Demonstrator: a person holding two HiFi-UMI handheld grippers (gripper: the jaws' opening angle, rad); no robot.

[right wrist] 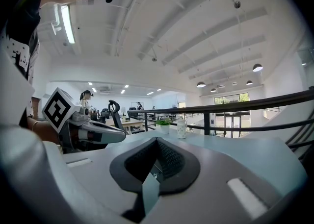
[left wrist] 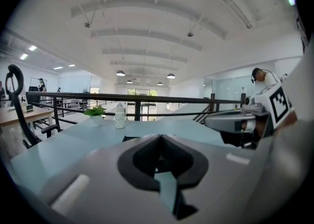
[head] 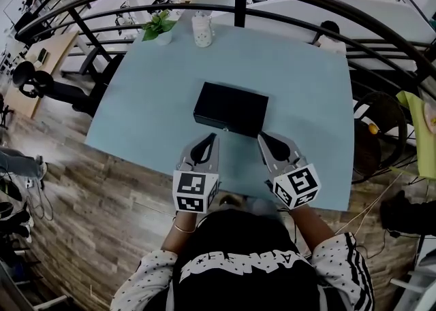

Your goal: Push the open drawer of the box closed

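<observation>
Just past your jaw tips on the blue table [head: 136, 119] sits the black box [head: 230, 109], so with left gripper [head: 211, 141] and right gripper [head: 263, 139] both pinched shut and empty, push its near side straight and slow.

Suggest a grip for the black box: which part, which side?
Likely from above, spanning the box front to back, its narrower way: it lies flat and low, top bare. The left gripper and right gripper are shut; open first.

The right gripper [right wrist: 156, 142], jaws together, faces a potted plant [right wrist: 164, 124] and white jar [right wrist: 182, 129].
</observation>
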